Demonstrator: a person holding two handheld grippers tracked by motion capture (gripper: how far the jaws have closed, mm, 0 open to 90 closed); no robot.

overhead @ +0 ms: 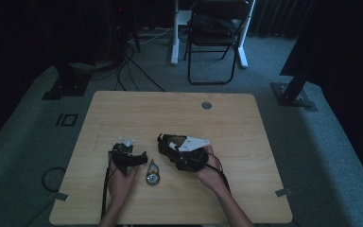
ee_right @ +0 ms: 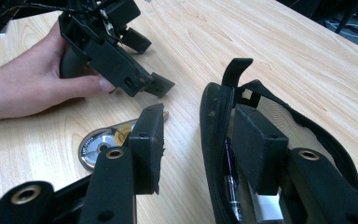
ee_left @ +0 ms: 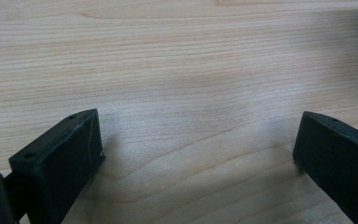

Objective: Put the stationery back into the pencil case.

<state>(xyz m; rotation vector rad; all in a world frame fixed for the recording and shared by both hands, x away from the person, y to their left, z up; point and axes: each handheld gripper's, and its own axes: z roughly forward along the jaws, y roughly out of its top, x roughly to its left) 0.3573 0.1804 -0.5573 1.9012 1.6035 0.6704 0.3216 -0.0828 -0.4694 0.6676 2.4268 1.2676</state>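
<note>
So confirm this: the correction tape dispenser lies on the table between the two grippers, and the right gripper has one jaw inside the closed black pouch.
Not quite: the black pouch is open, not closed; the right gripper view shows pens inside it. The rest holds: the correction tape dispenser lies between the grippers, and the right gripper has one jaw inside the pouch.

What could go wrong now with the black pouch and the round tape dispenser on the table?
1. The right gripper has one jaw inside the open black pouch and one outside, with a gap, so the wall may slip out.
2. The outer jaw stands close over the round tape dispenser; a small move could knock it.
3. A pen lies in the pouch; tilting might spill it.
</note>
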